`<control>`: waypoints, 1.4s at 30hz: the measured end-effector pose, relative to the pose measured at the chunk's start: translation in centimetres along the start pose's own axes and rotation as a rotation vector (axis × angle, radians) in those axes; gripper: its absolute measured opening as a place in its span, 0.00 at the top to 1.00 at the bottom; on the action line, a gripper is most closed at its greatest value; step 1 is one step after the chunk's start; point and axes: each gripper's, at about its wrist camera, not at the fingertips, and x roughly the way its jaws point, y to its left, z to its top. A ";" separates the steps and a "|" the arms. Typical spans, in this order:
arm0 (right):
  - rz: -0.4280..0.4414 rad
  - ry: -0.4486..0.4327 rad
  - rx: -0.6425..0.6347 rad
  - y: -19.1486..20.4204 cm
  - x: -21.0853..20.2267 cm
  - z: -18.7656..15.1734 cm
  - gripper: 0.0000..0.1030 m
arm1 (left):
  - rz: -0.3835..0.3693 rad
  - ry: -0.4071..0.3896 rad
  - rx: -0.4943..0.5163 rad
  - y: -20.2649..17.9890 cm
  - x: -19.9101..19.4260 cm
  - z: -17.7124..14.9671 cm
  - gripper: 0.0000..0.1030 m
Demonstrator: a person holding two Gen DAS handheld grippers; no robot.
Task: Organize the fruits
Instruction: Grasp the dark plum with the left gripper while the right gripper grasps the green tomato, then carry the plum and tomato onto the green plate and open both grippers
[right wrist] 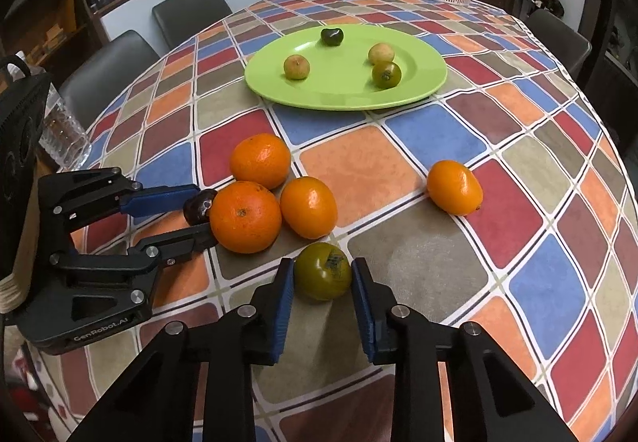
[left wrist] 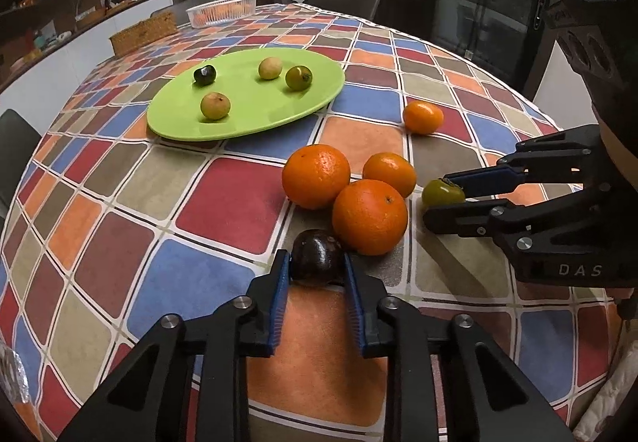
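Observation:
My left gripper (left wrist: 317,266) is shut on a dark purple fruit (left wrist: 317,256) resting on the tablecloth; it also shows in the right wrist view (right wrist: 199,209). My right gripper (right wrist: 323,274) is shut on a green persimmon (right wrist: 323,276), seen from the left wrist view too (left wrist: 440,193). Three oranges (left wrist: 369,217) cluster between the grippers, and a fourth orange (left wrist: 422,117) lies apart. A green plate (left wrist: 255,111) farther back holds several small fruits: two pale green, one green persimmon, one dark.
A white plastic basket (left wrist: 223,9) and a wicker box (left wrist: 143,31) stand at the table's far edge. A glass jar (right wrist: 63,131) stands at the table's left edge. Chairs surround the table.

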 end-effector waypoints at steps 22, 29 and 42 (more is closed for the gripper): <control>0.041 -0.086 -0.008 0.3 -3.4 0.0 0.71 | 0.084 -0.073 -0.093 -1.5 -4.4 0.4 0.74; 0.050 -0.136 -0.031 0.4 -5.0 0.4 0.71 | 0.121 -0.118 -0.127 -1.8 -6.4 1.3 0.74; 0.074 -0.248 -0.053 0.1 -7.8 2.4 0.71 | 0.156 -0.209 -0.173 -2.1 -9.1 4.2 0.74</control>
